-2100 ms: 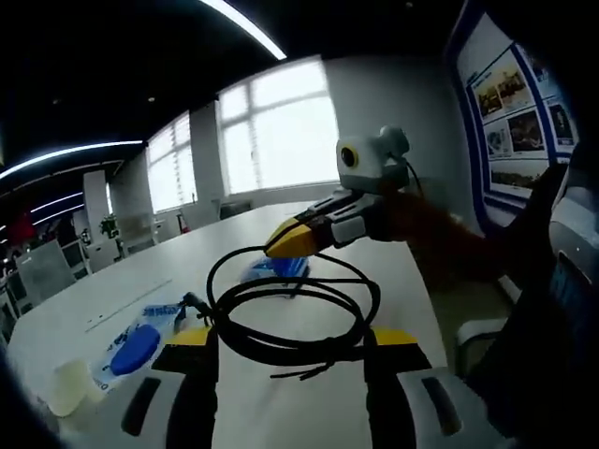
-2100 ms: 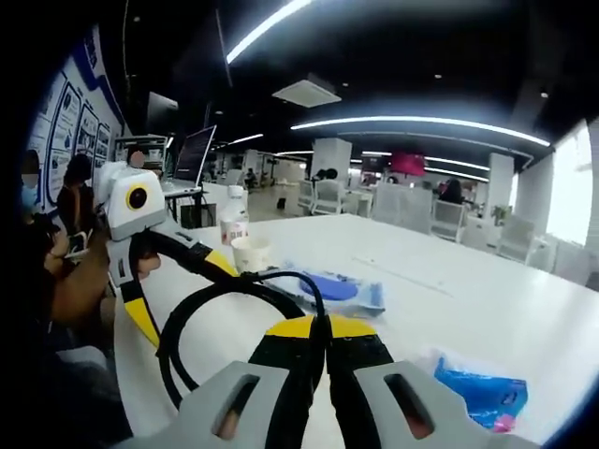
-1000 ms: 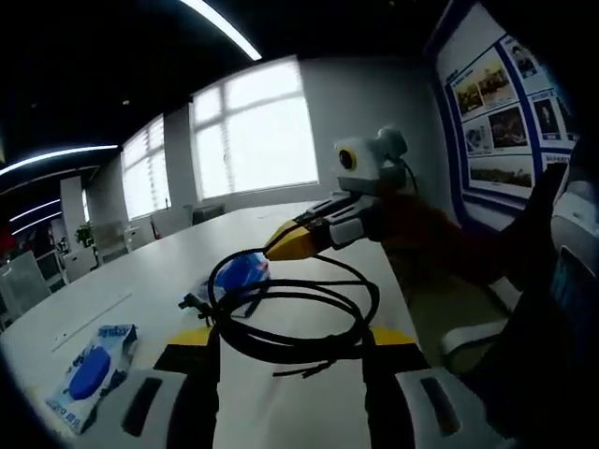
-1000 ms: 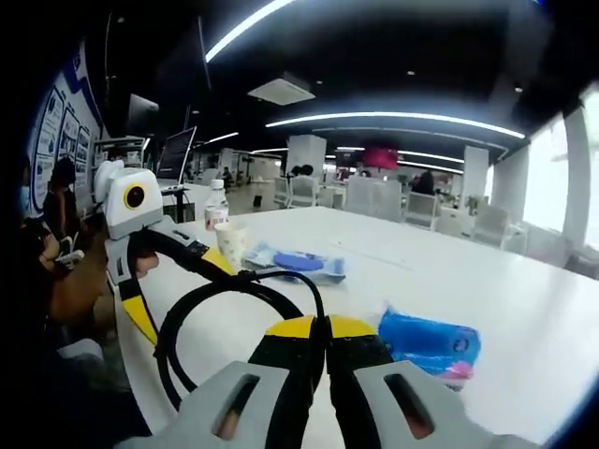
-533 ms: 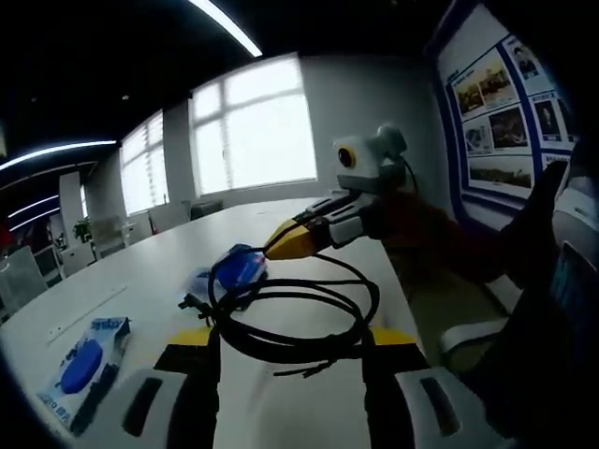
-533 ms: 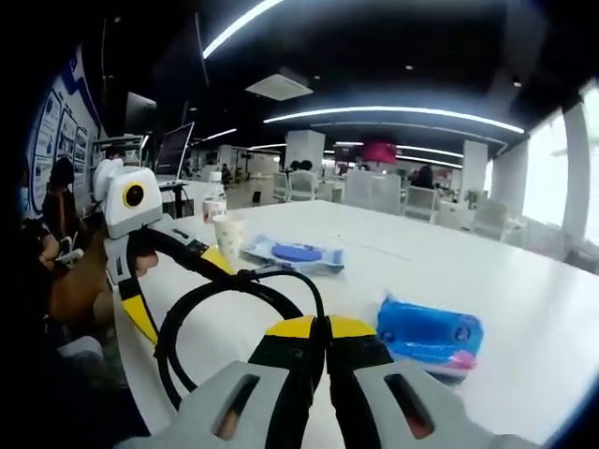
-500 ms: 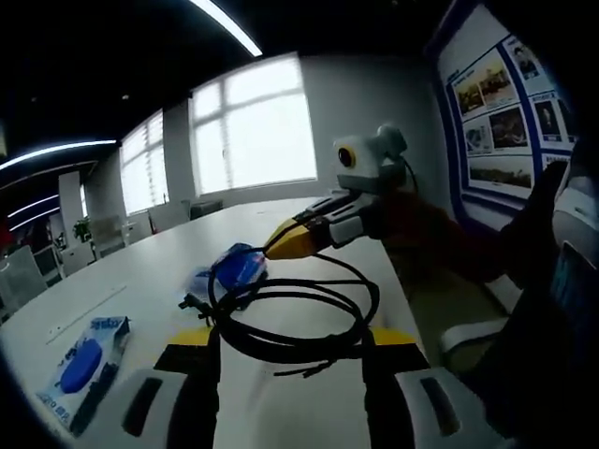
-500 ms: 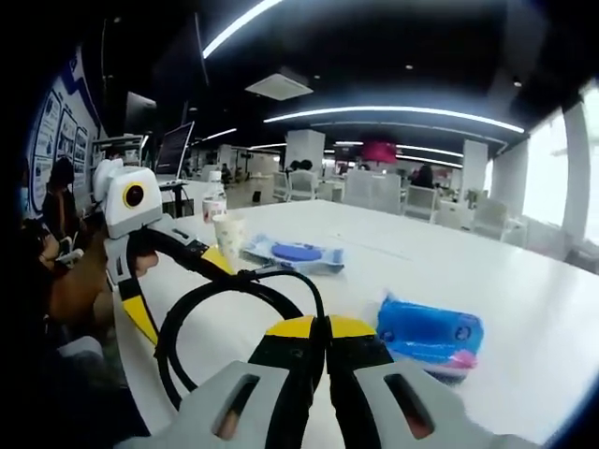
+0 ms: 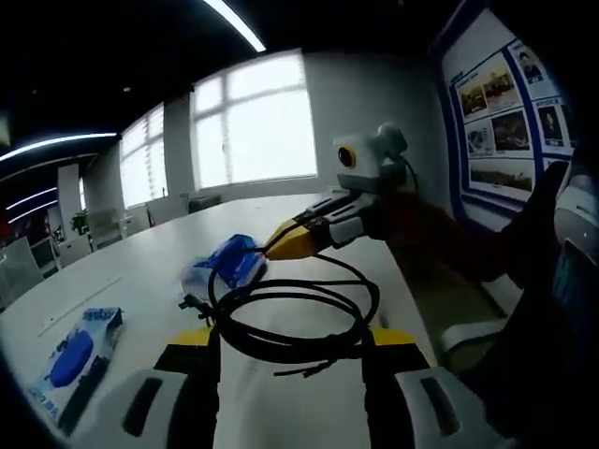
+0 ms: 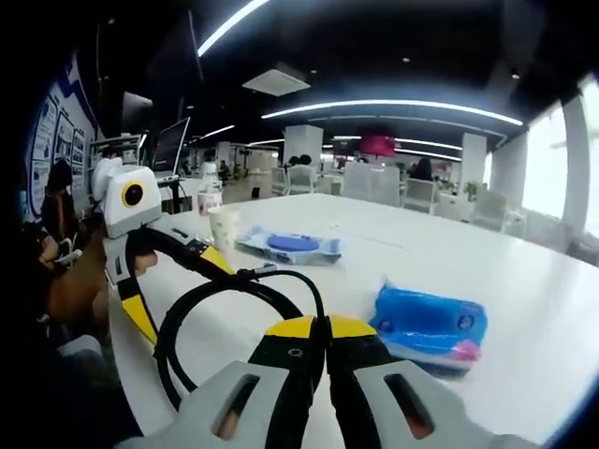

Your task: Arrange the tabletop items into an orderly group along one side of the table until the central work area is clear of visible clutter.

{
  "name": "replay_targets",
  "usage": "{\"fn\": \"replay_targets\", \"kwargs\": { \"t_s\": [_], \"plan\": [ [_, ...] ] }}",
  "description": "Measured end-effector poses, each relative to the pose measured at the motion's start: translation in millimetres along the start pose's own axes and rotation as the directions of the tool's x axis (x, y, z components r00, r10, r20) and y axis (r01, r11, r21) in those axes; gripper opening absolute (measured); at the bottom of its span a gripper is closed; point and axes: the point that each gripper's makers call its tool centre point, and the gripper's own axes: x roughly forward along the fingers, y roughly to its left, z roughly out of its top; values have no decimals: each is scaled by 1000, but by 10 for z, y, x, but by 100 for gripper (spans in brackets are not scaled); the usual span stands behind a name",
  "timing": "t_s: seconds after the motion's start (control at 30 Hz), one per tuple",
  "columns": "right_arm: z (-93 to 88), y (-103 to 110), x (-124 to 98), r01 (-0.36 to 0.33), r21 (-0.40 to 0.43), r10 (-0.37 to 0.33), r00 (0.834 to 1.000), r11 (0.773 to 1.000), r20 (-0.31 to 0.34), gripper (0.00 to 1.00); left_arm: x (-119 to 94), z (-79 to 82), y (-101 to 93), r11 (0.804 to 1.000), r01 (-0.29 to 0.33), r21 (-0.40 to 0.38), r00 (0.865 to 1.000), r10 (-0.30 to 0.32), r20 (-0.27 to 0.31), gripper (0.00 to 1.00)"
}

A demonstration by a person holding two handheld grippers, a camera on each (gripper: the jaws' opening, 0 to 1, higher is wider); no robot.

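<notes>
A coiled black cable (image 9: pixel 290 313) hangs from my right gripper (image 9: pixel 281 245), whose yellow tips are shut on the top of the loop. In the right gripper view the cable (image 10: pixel 201 309) curls left from my shut right gripper (image 10: pixel 318 327). My left gripper (image 9: pixel 292 339) is open, its jaws wide apart on either side of the coil; the right gripper view has this left gripper (image 10: pixel 182 295) at the left, open beside the loop. On the white table (image 9: pixel 140 271) lie a blue pouch (image 9: pixel 225 265) and a wipes pack with a blue lid (image 9: pixel 70 360).
The blue pouch (image 10: pixel 429 327) lies right of my jaws; the wipes pack (image 10: pixel 290 245), a paper cup (image 10: pixel 223 227) and a bottle (image 10: pixel 204 198) stand farther back. A person (image 10: pixel 56 187) sits at the left. A poster wall (image 9: pixel 510 103) and a sleeve (image 9: pixel 440 238) lie right.
Both views have swung, so the pouch and wipes pack sit differently in the picture. Grippers and cable keep the same places relative to each other.
</notes>
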Motion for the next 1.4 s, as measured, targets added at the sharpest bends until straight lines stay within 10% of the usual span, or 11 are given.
{"fn": "replay_targets", "kwargs": {
  "t_s": [1.4],
  "plan": [
    [-354, -46, 177, -27, 59, 30, 999, 998, -40, 1, 135, -372, 16, 1000, 4, -19, 993, -6, -115, 60]
  ]
}}
